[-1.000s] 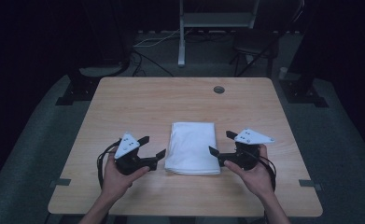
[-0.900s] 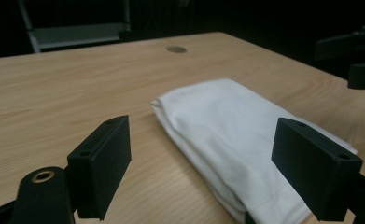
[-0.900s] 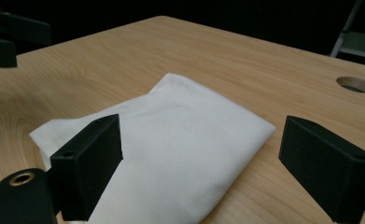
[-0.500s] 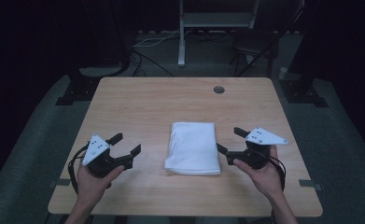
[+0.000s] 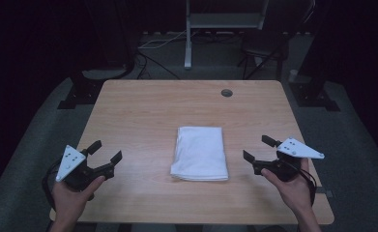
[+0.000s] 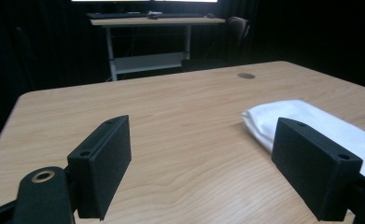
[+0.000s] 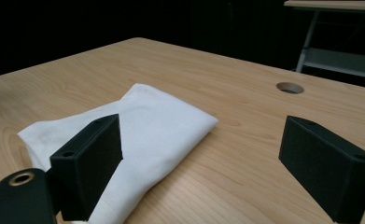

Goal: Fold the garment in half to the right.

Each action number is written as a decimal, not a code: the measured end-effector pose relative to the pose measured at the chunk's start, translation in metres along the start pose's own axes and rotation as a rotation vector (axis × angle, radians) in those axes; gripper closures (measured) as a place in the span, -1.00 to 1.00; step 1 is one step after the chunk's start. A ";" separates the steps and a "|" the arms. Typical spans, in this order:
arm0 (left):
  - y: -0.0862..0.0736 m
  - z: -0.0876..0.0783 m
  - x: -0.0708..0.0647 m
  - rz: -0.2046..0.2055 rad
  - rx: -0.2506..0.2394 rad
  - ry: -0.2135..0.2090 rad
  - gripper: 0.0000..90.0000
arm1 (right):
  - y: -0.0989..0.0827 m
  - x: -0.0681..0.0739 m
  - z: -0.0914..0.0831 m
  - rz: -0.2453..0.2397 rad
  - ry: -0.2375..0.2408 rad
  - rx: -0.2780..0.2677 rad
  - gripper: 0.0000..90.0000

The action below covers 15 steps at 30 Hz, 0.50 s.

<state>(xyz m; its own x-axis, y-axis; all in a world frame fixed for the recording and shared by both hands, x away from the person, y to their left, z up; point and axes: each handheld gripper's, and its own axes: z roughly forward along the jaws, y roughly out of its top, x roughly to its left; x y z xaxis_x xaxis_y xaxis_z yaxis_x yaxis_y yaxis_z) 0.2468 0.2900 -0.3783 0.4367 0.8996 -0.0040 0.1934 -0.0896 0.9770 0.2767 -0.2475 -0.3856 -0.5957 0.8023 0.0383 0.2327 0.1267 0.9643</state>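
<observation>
A white cloth (image 5: 199, 153), folded into a soft, slightly rumpled rectangle, lies flat on a pale wooden table (image 5: 143, 111) with a fine straight grain and rounded corners. In the high view the cloth sits just below the centre of the frame, its long sides running up and down, its lower edge thick with stacked layers. A small round hole (image 5: 226, 93) (a dark ring set into the wood) shows near the table's upper right.

The left gripper (image 5: 102, 157) is at the lower left of the high view, held in a hand (image 5: 72, 202) at the table's edge, well apart from the cloth. The right gripper (image 5: 258, 149) is at the lower right, held in the other hand (image 5: 291, 189), near the cloth's right side but not touching it. Each carries a flat pale three-cornered plate.

The left gripper view shows what the high one cannot: the cloth's rounded fold (image 6: 311, 126) seen low and edge-on at the right of the frame, partly behind one matte black block-shaped jaw, and a desk (image 6: 157, 23) in the dark beyond. The right gripper view shows the cloth (image 7: 143, 126) at the lower left, faintly smudged, with a pointed corner toward the centre.

Both pairs of jaws stand wide apart, holding nothing, with only bare wood between them.
</observation>
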 end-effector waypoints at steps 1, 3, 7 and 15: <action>0.000 -0.002 0.002 0.005 0.000 0.006 -0.57 | 0.000 -0.001 -0.002 0.005 -0.005 -0.006 -0.72; -0.001 -0.005 0.005 0.003 -0.003 0.017 -0.57 | 0.000 -0.004 -0.007 0.010 -0.018 -0.014 -0.72; -0.003 -0.013 0.013 -0.005 -0.011 0.041 -0.57 | -0.003 -0.009 -0.015 0.026 -0.048 -0.031 -0.72; -0.013 -0.023 0.023 -0.020 -0.008 0.085 -0.57 | -0.014 -0.017 -0.028 0.065 -0.106 -0.059 -0.72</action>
<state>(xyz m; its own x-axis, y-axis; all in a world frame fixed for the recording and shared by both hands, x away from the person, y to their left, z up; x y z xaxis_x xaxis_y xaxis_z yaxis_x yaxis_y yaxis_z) 0.2340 0.3214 -0.3865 0.3567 0.9342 -0.0058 0.1941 -0.0681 0.9786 0.2618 -0.2795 -0.3919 -0.4959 0.8651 0.0759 0.2206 0.0409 0.9745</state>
